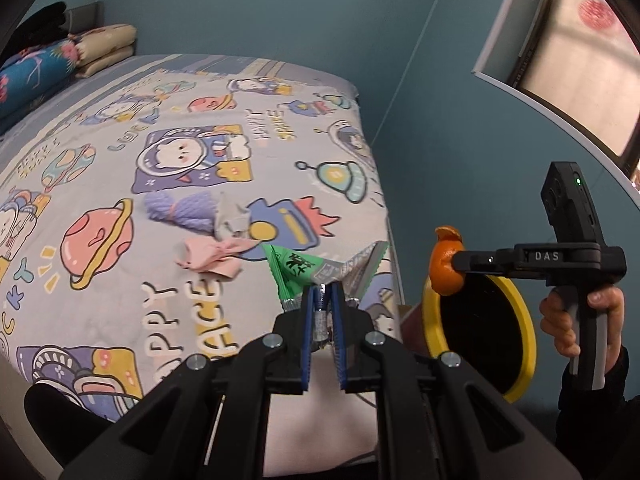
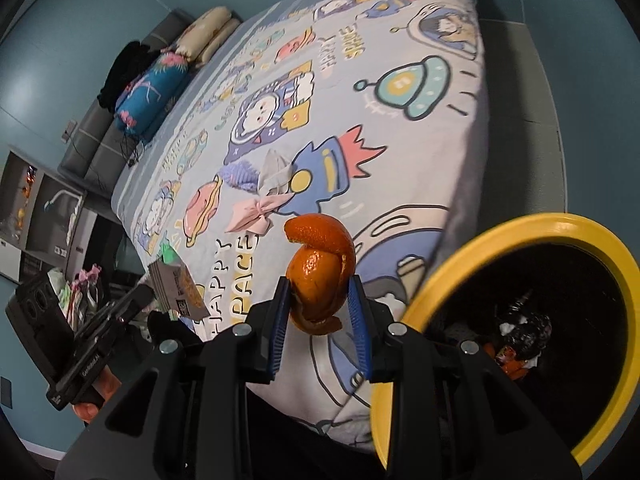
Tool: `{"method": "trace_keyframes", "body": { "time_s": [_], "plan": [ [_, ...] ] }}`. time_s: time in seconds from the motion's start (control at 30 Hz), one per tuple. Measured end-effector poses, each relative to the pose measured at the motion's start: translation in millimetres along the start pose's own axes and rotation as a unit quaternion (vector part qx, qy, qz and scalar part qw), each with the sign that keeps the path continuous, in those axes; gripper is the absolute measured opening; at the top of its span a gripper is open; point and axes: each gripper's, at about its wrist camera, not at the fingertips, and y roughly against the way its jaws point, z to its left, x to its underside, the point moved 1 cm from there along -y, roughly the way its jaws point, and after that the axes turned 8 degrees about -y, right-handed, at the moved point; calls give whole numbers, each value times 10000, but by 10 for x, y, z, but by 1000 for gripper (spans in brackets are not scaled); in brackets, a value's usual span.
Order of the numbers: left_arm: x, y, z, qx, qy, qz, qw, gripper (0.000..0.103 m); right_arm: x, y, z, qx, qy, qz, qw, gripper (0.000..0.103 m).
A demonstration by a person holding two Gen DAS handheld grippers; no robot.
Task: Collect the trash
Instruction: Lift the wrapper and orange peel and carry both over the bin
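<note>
1. Gripping an orange peel (image 2: pixel 320 276) between blue pads (image 2: pixel 280 320), right gripper (image 2: pixel 320 304) clamped on its curled lower half, peel lifted clear of the bed.
2. Seen from the left wrist view, same orange peel (image 1: pixel 446 266) pinched at the tip of the right gripper (image 1: pixel 460 264), just above the near rim of a yellow-rimmed bin (image 1: pixel 524 344).
3. Held by a hand (image 1: pixel 576 320) wrapped around the grey handle, dark sleeve below it.
4. Clamped tight on a green-and-silver snack wrapper (image 1: pixel 320 270), left gripper (image 1: pixel 324 300) with jaws drawn together, wrapper fanning out to both sides above the fingertips.
5. Viewed from the right wrist, the snack wrapper (image 2: pixel 178 284) showed a grey printed face with a scrap of green behind it, at the end of the left gripper (image 2: pixel 160 300) over the bed's near edge.
6. Stood just beside the bed's corner, yellow-rimmed bin (image 2: pixel 500 248) with a dark inside and crumpled rubbish (image 2: pixel 520 332) at the bottom.
7. Left lying on the cartoon-print bedsheet (image 1: pixel 120 168), close together near the middle: a pink cloth scrap (image 1: pixel 212 258), a purple tasselled item (image 1: pixel 180 208) and a crumpled grey paper (image 1: pixel 236 216).
8. Stacked at the far head end, a blue floral pillow (image 2: pixel 152 92) and folded cream bedding (image 2: pixel 208 36), against a teal wall (image 1: pixel 240 8).
</note>
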Motion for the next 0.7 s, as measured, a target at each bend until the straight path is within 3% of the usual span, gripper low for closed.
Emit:
{"method": "trace_keyframes", "body": {
  "time_s": [0.4,0.7],
  "plan": [
    [-96,-4,-713,326,-667,-7,9972,8,75,515,-388,-9,-295,-595,9978,28],
    [-172,-78,-1219,614,-1131,35,9917,8,120,701,-671,289,-492,-896,9943,28]
  ]
}}
